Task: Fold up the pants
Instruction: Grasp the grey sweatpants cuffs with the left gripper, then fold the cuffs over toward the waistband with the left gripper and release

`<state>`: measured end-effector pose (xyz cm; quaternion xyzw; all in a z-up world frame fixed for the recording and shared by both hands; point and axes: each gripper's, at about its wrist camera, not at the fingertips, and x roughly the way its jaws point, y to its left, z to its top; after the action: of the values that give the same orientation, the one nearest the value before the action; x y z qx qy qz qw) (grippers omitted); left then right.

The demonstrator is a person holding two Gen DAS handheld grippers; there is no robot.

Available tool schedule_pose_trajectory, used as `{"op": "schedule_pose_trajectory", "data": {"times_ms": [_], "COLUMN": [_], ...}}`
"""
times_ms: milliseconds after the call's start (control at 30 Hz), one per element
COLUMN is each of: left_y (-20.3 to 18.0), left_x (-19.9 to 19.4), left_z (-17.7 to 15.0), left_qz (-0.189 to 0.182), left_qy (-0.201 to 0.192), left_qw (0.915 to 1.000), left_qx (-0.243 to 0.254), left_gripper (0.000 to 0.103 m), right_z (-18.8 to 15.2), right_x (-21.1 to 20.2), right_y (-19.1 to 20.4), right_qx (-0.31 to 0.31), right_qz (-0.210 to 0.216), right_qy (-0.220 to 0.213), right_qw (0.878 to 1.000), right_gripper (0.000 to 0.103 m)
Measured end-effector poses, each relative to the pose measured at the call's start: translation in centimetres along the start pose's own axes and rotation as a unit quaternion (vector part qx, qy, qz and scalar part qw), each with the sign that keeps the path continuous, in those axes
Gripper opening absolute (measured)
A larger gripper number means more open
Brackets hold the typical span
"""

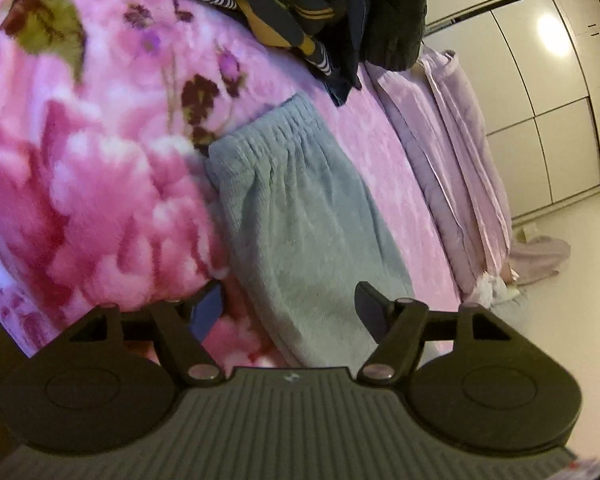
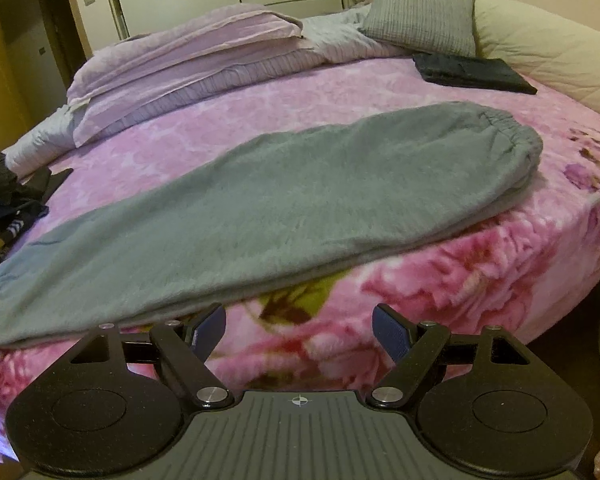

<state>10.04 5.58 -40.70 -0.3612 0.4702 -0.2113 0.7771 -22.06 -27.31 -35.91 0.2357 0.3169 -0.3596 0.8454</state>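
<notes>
Grey fleece pants (image 2: 284,208) lie flat along the near edge of a bed, folded lengthwise with one leg on the other. The elastic waistband is at the right in the right wrist view, the cuffs at the far left. My right gripper (image 2: 298,330) hangs open just below the pants' near edge, in front of the bed's side, holding nothing. In the left wrist view the pants (image 1: 300,220) run away from me, elastic band at the far end. My left gripper (image 1: 290,314) is open over the pants' near end, with cloth showing between the fingers but not pinched.
The bed carries a pink floral blanket (image 2: 440,284). A heap of dark and striped clothes (image 1: 308,12) lies near the cuff end. Folded lilac bedding (image 2: 188,60), a grey pillow (image 2: 420,16) and a dark folded garment (image 2: 472,72) lie at the far side. Wardrobe doors (image 1: 540,100) stand beyond.
</notes>
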Motion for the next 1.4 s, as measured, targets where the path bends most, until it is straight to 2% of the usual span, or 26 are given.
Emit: {"op": "schedule_pose_trajectory", "data": {"times_ms": [133,167,233,300,333,433,500,600,633,700,767,800,867,967,1000,1033,1100,1133,1167,1200,1233,1267,1300,1367,1400], "left_y": [-0.8,-0.8,-0.4,0.4,0.5,0.2,-0.9,-4.1,-5.5,-8.8,-12.7,-14.7,-18.5,-22.8,-23.7,-24.1,-23.9,-23.3,-22.4,-21.7,-20.9,-20.7,-20.8,-21.0,-21.1], "left_x": [0.8,1.1,1.7,2.2,2.1,1.9,2.0,2.1,2.1,2.1,2.6,2.9,3.3,4.6,5.5,6.5,9.2,10.8,12.7,13.8,13.8,13.4,13.1,12.3,11.4], "left_z": [-0.4,-0.4,-0.3,-0.3,-0.4,-1.0,-1.1,-1.3,-1.6,-2.7,-4.2,-5.3,-8.4,-14.2,-16.4,-18.3,-22.4,-24.0,-25.5,-26.2,-26.7,-26.8,-26.6,-24.9,-24.2], "left_qz": [0.006,0.001,-0.001,-0.007,-0.004,0.01,0.037,0.08,0.09,0.095,0.094,0.087,0.056,0.003,-0.018,-0.032,-0.048,-0.05,-0.048,-0.045,-0.05,-0.059,-0.062,-0.076,-0.086], "left_qy": [-0.031,-0.038,-0.04,-0.048,-0.051,-0.063,-0.067,-0.079,-0.086,-0.107,-0.12,-0.124,-0.13,-0.116,-0.1,-0.085,-0.035,-0.009,0.038,0.077,0.061,0.055,0.066,0.088,0.091], "left_qw": [0.9995,0.9993,0.999,0.9978,0.9979,0.9979,0.9969,0.9862,0.9793,0.9595,0.9303,0.9132,0.873,0.805,0.7844,0.7682,0.7301,0.7173,0.7089,0.7094,0.7143,0.7126,0.7133,0.7346,0.7437], "left_qx": [0.002,-0.002,-0.02,-0.045,-0.04,-0.013,0.02,0.121,0.159,0.243,0.334,0.378,0.467,0.582,0.612,0.634,0.681,0.695,0.703,0.699,0.695,0.697,0.695,0.668,0.657], "left_gripper": [0.067,0.053,0.035,0.031,0.027,0.022,0.013,0.009,0.009,0.008,0.008,0.008,0.008,0.008,0.008,0.01,0.015,0.018,0.018,0.018,0.017,0.022,0.024,0.033,0.033], "right_z": [1.6,1.9,2.5,2.7,2.7,2.0,1.3,0.4,0.2,0.0,0.0,0.0,0.2,0.6,0.8,1.0,1.5,1.7,1.9,2.1,2.3,2.5,2.7,3.1,3.4], "right_x": [1.0,1.2,1.4,1.5,1.4,1.3,1.3,1.4,1.4,1.2,1.0,0.9,0.8,0.6,0.6,0.6,0.6,0.6,0.7,0.8,1.0,1.2,1.6,2.3,2.7], "right_y": [-0.1,-0.1,-0.1,-0.1,-0.2,-1.1,-2.1,-3.9,-4.6,-6.1,-7.7,-8.5,-9.7,-11.4,-11.7,-12.0,-12.4,-12.4,-12.5,-12.3,-12.1,-11.9,-11.6,-10.8,-10.2], "right_qx": [0.003,0.003,0.0,-0.003,-0.005,0.004,0.019,0.046,0.056,0.077,0.097,0.105,0.118,0.133,0.137,0.141,0.148,0.15,0.15,0.15,0.149,0.149,0.149,0.152,0.16], "right_qz": [0.004,0.006,0.011,0.016,0.019,0.025,0.026,0.016,0.012,0.006,-0.002,-0.006,-0.015,-0.026,-0.029,-0.031,-0.029,-0.026,-0.02,-0.014,-0.008,-0.001,0.011,0.049,0.074], "right_qy": [-0.005,-0.007,-0.012,-0.016,-0.016,-0.011,-0.004,0.004,0.004,0.0,-0.005,-0.008,-0.014,-0.026,-0.03,-0.035,-0.043,-0.047,-0.052,-0.055,-0.056,-0.056,-0.056,-0.058,-0.06], "right_qw": [1.0,1.0,1.0,1.0,1.0,1.0,0.999,0.999,0.998,0.997,0.995,0.994,0.993,0.99,0.99,0.989,0.988,0.987,0.987,0.987,0.987,0.987,0.987,0.986,0.982], "right_gripper": [0.078,0.077,0.077,0.077,0.077,0.077,0.077,0.078,0.078,0.077,0.077,0.077,0.077,0.077,0.077,0.077,0.077,0.077,0.077,0.077,0.077,0.077,0.077,0.077,0.077]}}
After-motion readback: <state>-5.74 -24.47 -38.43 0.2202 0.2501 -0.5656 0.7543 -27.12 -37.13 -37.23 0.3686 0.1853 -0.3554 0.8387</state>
